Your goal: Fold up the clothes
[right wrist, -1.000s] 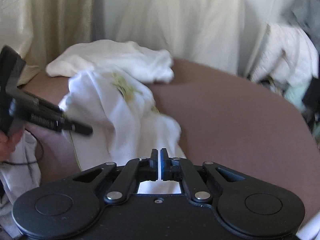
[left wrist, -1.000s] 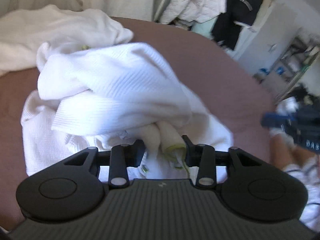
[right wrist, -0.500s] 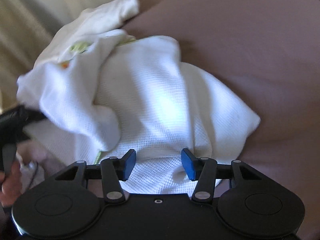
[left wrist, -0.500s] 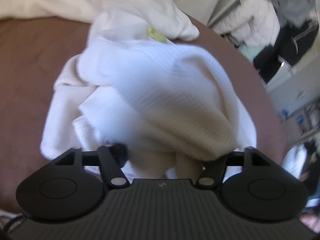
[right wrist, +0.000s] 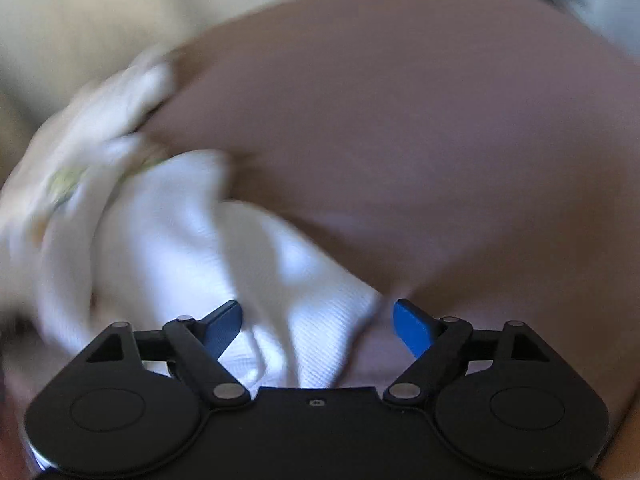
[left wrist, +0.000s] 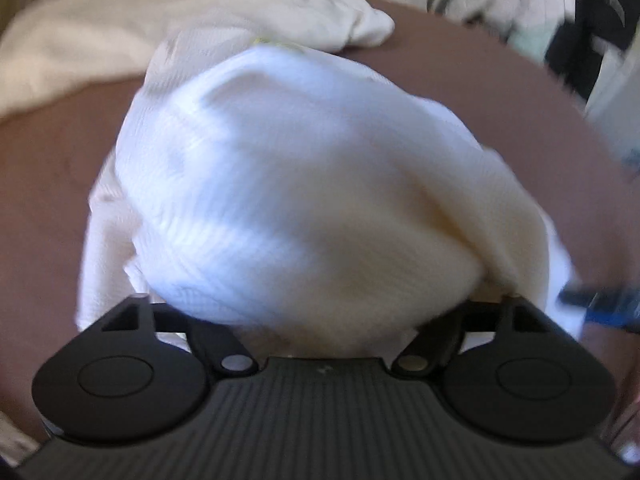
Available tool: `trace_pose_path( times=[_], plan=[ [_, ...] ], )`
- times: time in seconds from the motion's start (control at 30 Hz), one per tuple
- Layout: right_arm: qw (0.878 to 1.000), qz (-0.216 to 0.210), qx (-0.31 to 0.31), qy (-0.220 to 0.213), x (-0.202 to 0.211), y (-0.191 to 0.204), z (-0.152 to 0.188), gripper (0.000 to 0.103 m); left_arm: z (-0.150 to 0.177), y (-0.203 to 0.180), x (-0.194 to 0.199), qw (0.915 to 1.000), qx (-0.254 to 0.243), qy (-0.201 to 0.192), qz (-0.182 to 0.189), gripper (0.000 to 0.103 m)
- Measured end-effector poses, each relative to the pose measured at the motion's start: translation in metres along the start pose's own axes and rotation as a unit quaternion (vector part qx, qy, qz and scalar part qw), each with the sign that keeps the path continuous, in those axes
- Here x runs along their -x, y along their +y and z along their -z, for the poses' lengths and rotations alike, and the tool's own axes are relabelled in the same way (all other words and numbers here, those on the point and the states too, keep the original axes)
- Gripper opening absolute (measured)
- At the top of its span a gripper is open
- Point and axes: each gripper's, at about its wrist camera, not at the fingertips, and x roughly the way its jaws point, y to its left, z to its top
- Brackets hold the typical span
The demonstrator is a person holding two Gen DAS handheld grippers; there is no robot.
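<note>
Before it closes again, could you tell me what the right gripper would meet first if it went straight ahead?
Probably the white garment: its corner lies between the opening jaws of the right gripper, unpinched. Depth is blurred.

Left wrist view: looks steeply down and forward along its own fingers, very close over a bunched white garment (left wrist: 304, 184) that fills frame centre; brown bed surface (left wrist: 52, 184) around it, cream cloth pile (left wrist: 160, 20) along the upper left edge. Right wrist view: same steep tilt, close. Shared: the white garment (right wrist: 168, 248) at lower left, brown bed surface (right wrist: 420, 140) across the upper right.
</note>
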Motion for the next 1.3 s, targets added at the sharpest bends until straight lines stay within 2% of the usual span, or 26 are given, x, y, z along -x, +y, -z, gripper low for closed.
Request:
trace_pose_path(
  times=[0.03,0.07,0.1,0.17,0.2,0.23,0.27,0.3,0.33,0.4,0.47,0.53,0.63,0.73,0.8,0.83,0.9,0.97,1.0,1.07,1.1,1.13,1.17,1.2,1.27,1.3],
  plan=[
    [0.998,-0.040,-0.045,0.015,-0.006,-0.011,-0.002,0.088,-0.001,-0.007,0.001,0.9998,-0.015,0.002,-0.015,0.061],
    [0.995,-0.061,-0.078,0.033,-0.014,-0.018,-0.006,0.089,-0.001,-0.012,0.003,0.9995,-0.022,-0.001,-0.023,0.059],
    [0.994,-0.065,-0.081,0.039,-0.018,-0.018,-0.010,0.089,-0.001,-0.018,0.005,0.9990,-0.031,-0.005,-0.033,0.058],
    [0.997,-0.067,0.002,0.047,-0.022,0.003,-0.009,0.089,0.004,-0.030,0.009,0.9964,-0.060,-0.020,-0.057,0.052],
    [0.995,-0.068,0.054,0.053,-0.024,0.016,-0.006,0.080,0.006,-0.036,0.011,0.9945,-0.074,-0.027,-0.069,0.050],
    [0.991,-0.064,0.104,0.055,-0.026,0.029,-0.001,0.046,0.008,-0.043,0.013,0.9920,-0.090,-0.035,-0.081,0.045],
    [0.987,-0.051,0.146,0.050,-0.027,0.041,0.003,0.027,0.009,-0.053,0.015,0.9887,-0.109,-0.043,-0.093,0.040],
    [0.983,-0.035,0.180,0.034,-0.025,0.050,0.007,0.021,0.009,-0.063,0.019,0.9860,-0.124,-0.052,-0.099,0.038],
    [0.979,-0.013,0.206,0.002,-0.018,0.057,0.008,0.020,0.007,-0.071,0.023,0.9839,-0.134,-0.059,-0.102,0.035],
    [0.967,0.029,0.244,-0.062,0.000,0.067,0.007,0.019,-0.003,-0.077,0.038,0.9868,-0.123,-0.067,-0.081,0.033],
    [0.958,0.034,0.256,-0.121,0.028,0.071,-0.006,0.018,-0.013,-0.084,0.058,0.9885,-0.111,-0.086,-0.056,0.031],
    [0.955,0.028,0.244,-0.169,0.051,0.069,-0.023,0.018,-0.029,-0.103,0.075,0.9851,-0.118,-0.117,-0.046,0.031],
    [0.950,0.028,0.201,-0.239,0.090,0.041,-0.052,0.018,-0.056,-0.136,0.103,0.9785,-0.122,-0.166,-0.009,0.029],
    [0.935,0.049,0.154,-0.317,0.129,0.005,-0.073,0.018,-0.077,-0.190,0.133,0.9633,-0.155,-0.218,0.017,0.027],
    [0.923,0.053,0.108,-0.365,0.156,-0.024,-0.087,0.018,-0.073,-0.245,0.153,0.9358,-0.230,-0.267,-0.005,0.027],
    [0.916,0.055,0.084,-0.388,0.166,-0.039,-0.093,0.018,-0.071,-0.269,0.157,0.9273,-0.252,-0.277,0.005,0.028],
    [0.907,0.099,0.073,-0.402,0.170,-0.062,-0.105,0.022,-0.074,-0.306,0.150,0.9283,-0.261,-0.258,0.060,0.031],
    [0.910,0.165,0.090,-0.370,0.160,-0.093,-0.115,0.023,-0.079,-0.333,0.121,0.9393,-0.255,-0.210,0.091,0.033],
    [0.910,0.198,0.099,-0.352,0.154,-0.109,-0.119,0.023,-0.080,-0.346,0.097,0.9470,-0.254,-0.176,0.089,0.033],
    [0.924,0.225,0.099,-0.293,0.131,-0.143,-0.119,0.023,-0.076,-0.369,0.038,0.9593,-0.256,-0.103,0.060,0.033],
    [0.934,0.226,0.085,-0.264,0.127,-0.160,-0.116,0.022,-0.069,-0.374,0.016,0.9615,-0.259,-0.081,0.045,0.033],
    [0.942,0.219,0.063,-0.246,0.128,-0.172,-0.115,0.022,-0.058,-0.376,-0.005,0.9619,-0.265,-0.061,0.031,0.036],
    [0.949,0.209,0.039,-0.231,0.129,-0.183,-0.115,0.022,-0.048,-0.379,-0.025,0.9616,-0.271,-0.041,0.017,0.043],
    [0.956,0.200,0.016,-0.216,0.130,-0.193,-0.116,0.022,-0.038,-0.379,-0.042,0.9609,-0.276,-0.026,0.004,0.043],
    [0.965,0.152,-0.026,-0.210,0.138,-0.207,-0.115,0.022,-0.016,-0.373,-0.056,0.9600,-0.279,-0.020,-0.008,0.045],
    [0.968,0.147,-0.028,-0.203,0.133,-0.207,-0.113,0.022,-0.008,-0.369,-0.056,0.9608,-0.276,-0.022,-0.007,0.046]
  ],
)
